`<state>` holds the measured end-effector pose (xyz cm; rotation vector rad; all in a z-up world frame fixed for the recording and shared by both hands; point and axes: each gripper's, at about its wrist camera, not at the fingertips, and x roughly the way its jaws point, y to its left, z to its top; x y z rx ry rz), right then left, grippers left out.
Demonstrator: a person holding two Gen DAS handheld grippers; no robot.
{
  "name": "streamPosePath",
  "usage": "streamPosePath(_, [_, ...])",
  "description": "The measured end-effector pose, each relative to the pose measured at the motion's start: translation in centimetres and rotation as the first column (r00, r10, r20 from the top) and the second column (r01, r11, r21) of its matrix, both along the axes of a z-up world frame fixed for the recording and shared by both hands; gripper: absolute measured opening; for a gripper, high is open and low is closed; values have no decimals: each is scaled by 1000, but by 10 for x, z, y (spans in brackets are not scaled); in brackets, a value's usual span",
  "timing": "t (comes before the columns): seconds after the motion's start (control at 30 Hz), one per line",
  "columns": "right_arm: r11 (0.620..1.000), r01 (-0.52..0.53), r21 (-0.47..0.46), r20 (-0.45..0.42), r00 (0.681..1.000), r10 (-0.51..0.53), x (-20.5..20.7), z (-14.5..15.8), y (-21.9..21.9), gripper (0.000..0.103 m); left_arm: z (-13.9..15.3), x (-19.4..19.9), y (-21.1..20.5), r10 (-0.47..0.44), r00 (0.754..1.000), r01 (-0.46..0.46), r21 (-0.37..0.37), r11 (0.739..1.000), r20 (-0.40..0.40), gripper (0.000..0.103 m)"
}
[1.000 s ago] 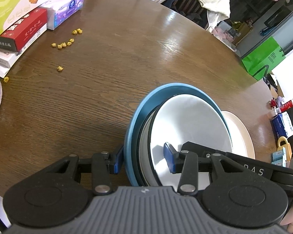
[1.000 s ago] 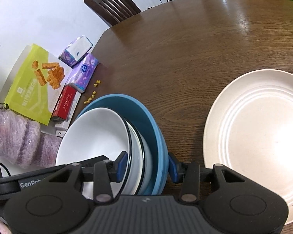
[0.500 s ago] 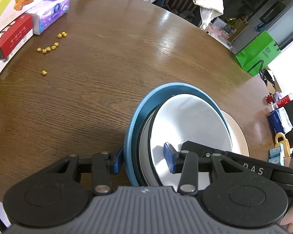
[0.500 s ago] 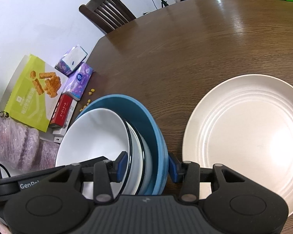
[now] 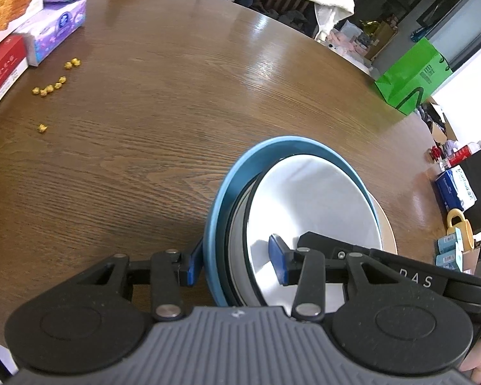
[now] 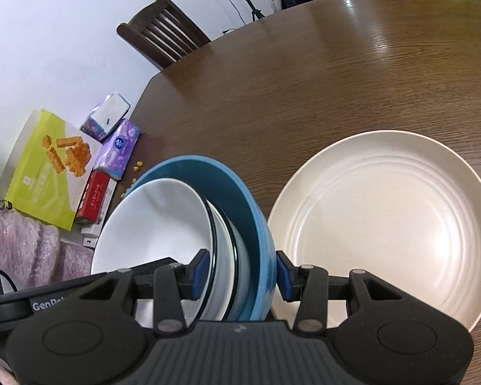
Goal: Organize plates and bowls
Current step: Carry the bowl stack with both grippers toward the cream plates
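A blue bowl (image 5: 223,192) with white bowls (image 5: 311,199) nested inside hangs above the brown table, held from both sides. My left gripper (image 5: 235,264) is shut on the stack's left rim, one pad outside the blue wall and one inside the top white bowl. My right gripper (image 6: 240,272) is shut on the opposite rim of the blue bowl (image 6: 240,199) and the white bowls (image 6: 157,224) in the same way. A large beige plate (image 6: 384,224) lies flat on the table just right of the stack. In the left wrist view only a sliver of the beige plate (image 5: 386,224) shows behind the bowls.
Snack boxes (image 6: 54,163) and purple tissue packs (image 6: 118,150) crowd the table's left edge, with yellow crumbs (image 5: 48,89) near them. A purple cloth (image 6: 25,250) lies beside the boxes. A wooden chair (image 6: 163,38) stands behind the table, a green bag (image 5: 413,77) beyond it.
Both grippers have carried the bowl stack sideways toward the beige plate, which now sits closer to the stack in the right wrist view. The grips are unchanged.
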<state>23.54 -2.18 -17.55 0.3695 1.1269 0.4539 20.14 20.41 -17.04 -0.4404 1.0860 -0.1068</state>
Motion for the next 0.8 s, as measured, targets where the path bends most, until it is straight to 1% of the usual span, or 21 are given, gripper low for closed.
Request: streamPosePath(0.8, [996,90,-11,-1,996,-90,9,0,-45,43,-1,24,-42,-89,996,89,-10,996,-2,42])
